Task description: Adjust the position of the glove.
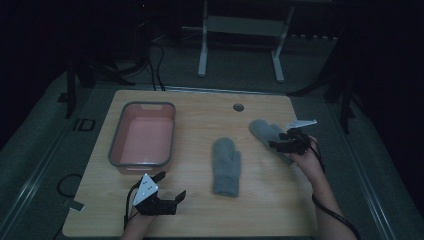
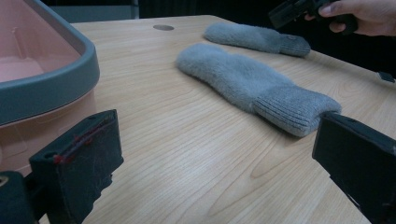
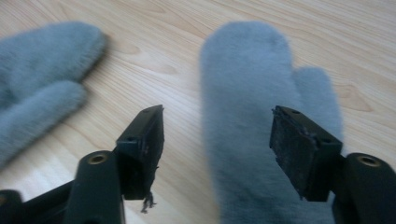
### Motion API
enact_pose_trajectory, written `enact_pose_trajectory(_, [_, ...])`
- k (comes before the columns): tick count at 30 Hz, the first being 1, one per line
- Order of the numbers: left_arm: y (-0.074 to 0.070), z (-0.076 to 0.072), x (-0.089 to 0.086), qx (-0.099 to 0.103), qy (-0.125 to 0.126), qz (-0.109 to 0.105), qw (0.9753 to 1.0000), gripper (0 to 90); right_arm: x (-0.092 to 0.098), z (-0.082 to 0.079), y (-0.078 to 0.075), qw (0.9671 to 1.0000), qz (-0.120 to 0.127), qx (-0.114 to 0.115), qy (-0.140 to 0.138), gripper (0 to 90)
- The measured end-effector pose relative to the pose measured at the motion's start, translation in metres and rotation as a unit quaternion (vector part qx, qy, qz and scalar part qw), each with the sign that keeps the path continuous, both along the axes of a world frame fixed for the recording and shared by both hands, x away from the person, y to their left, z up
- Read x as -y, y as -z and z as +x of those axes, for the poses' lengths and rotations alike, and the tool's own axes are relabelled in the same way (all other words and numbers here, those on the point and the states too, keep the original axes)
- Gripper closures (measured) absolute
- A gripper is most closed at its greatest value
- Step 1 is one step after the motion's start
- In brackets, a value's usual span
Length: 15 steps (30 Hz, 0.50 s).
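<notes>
A dim room, with a pale wooden worktop (image 1: 200, 210) seen from above. At its left stands a pink tub with a grey rim (image 1: 143, 134), rectangular and shallow.

Just in front of the tub, near the worktop's front edge, your left hand holds the left tongs (image 1: 170, 187). Their two black jaws are spread wide with nothing between them. In the left gripper view they frame bare wood, with the tub's corner (image 2: 70, 70) close on the left.

In the middle of the worktop lies a grey mitten (image 1: 226, 166), flat, fingertip end pointing away from you and ribbed cuff toward you. It looks soft and fuzzy, with a tighter knitted band at the cuff (image 2: 294, 109).

To its right, well apart, lies a second grey mitten (image 1: 265, 132) of the same kind, angled so its rounded tip points up and left.

Your right hand (image 1: 307, 157) holds the right tongs (image 1: 280, 145) over this mitten's cuff end. In the right gripper view the jaws are spread, one on each side of the second mitten (image 3: 247, 93), whose thumb lies on the right. I cannot tell whether they touch it.
</notes>
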State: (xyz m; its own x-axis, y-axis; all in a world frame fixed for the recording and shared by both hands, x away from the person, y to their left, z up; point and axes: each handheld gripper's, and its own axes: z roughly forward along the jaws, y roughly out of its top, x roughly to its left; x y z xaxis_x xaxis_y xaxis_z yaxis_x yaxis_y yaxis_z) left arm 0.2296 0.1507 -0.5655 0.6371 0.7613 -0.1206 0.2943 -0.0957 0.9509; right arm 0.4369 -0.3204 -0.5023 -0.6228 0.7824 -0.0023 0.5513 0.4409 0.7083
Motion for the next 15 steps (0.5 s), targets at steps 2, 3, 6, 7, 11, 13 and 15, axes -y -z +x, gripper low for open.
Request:
enact_pose_trajectory(2, [0.000,0.000,0.000,-0.003,-0.001,-0.001,1.0000,1.8,0.005,0.005,0.003,1.0000,-0.007,0.000,0.004,39.7])
enact_pose_trajectory(3, [0.000,0.000,0.000,-0.003,0.001,0.000,1.0000,1.8,0.007,0.007,0.005,0.9999,-0.010,-0.005,0.005,40.2])
enact_pose_trajectory(6, [0.000,0.000,0.001,-0.003,0.002,-0.001,1.0000,1.8,0.010,0.013,0.011,0.9996,-0.025,-0.010,0.003,42.2])
enact_pose_trajectory(7, [0.000,0.000,0.001,-0.003,0.002,-0.001,1.0000,1.8,0.010,0.014,0.014,0.9992,-0.039,-0.007,0.003,43.1])
enact_pose_trajectory(11, [0.000,0.000,0.001,-0.005,0.003,0.000,1.0000,1.8,0.009,0.018,0.024,0.9979,-0.064,-0.007,0.004,48.7])
enact_pose_trajectory(13, [0.001,0.000,0.001,-0.006,0.005,0.001,1.0000,1.8,0.009,0.019,0.029,0.9974,-0.071,-0.008,0.006,53.3])
enact_pose_trajectory(15, [0.000,0.000,0.001,-0.005,0.005,0.000,1.0000,1.8,0.009,0.019,0.033,0.9973,-0.073,-0.004,0.006,54.7])
